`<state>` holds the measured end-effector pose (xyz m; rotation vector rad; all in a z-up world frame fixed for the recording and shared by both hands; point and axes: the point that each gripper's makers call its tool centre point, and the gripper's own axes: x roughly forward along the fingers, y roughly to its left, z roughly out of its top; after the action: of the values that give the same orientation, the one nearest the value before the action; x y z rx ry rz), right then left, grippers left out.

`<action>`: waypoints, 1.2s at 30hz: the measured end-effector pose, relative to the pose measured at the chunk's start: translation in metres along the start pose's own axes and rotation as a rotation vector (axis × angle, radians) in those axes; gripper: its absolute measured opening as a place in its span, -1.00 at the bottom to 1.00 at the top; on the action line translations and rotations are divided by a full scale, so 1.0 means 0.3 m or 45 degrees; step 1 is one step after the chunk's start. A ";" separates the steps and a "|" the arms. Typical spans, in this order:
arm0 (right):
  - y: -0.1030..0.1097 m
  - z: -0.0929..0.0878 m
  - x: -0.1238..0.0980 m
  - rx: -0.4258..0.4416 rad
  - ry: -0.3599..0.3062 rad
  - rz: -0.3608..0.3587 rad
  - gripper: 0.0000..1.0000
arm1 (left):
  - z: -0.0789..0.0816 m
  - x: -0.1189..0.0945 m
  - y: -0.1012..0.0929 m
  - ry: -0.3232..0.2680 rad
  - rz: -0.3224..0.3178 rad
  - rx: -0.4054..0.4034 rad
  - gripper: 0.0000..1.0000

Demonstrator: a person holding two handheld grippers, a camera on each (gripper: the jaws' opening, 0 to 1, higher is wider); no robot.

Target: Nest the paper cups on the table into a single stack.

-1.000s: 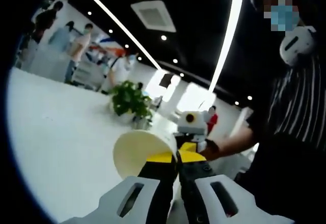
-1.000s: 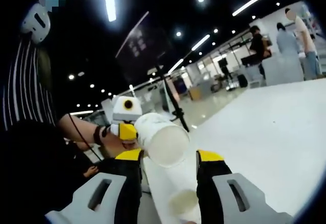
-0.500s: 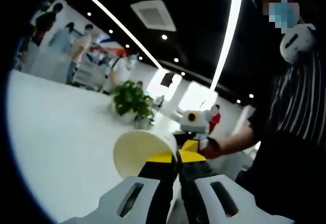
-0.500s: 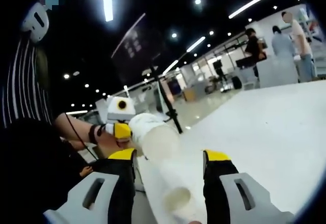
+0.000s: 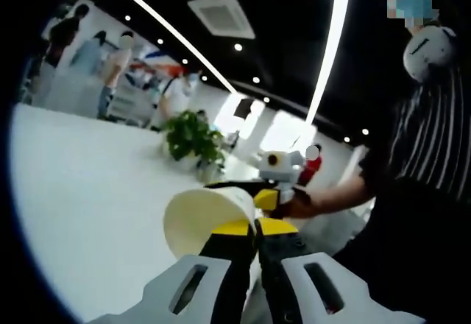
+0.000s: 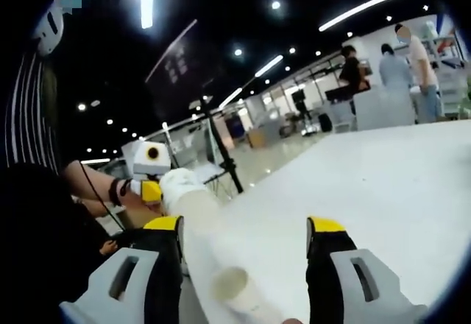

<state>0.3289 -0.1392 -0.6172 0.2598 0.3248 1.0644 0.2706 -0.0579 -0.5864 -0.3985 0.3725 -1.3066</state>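
Cup (image 5: 197,217) left of plant (image 5: 193,139); both over table (image 5: 81,184).

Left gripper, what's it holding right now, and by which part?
The left gripper is shut on a paper cup, its fingers pinching the cup's rim wall at the open mouth.

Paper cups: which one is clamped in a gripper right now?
The paper cup pinched at its rim by the shut left gripper. The other cup lies between the open right gripper's jaws, unclamped.
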 end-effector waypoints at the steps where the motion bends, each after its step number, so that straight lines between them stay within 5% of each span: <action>1: -0.018 0.003 -0.002 -0.004 0.001 -0.016 0.33 | 0.000 0.000 -0.002 0.006 -0.003 -0.001 -1.00; 16: -0.136 -0.017 -0.016 -0.032 0.015 -0.151 0.63 | -0.036 0.001 -0.028 0.217 0.011 0.167 -1.00; 25: -0.186 -0.018 -0.031 -0.064 0.028 -0.218 0.66 | -0.077 -0.008 -0.043 0.310 0.008 0.209 -1.00; 36: -0.237 -0.042 -0.050 -0.096 0.038 -0.298 0.96 | -0.108 -0.021 -0.030 0.436 0.037 0.220 -1.00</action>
<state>0.3748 -0.1847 -0.6523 0.1348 0.3327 0.8479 0.2462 -0.0561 -0.6102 -0.0216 0.5448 -1.3682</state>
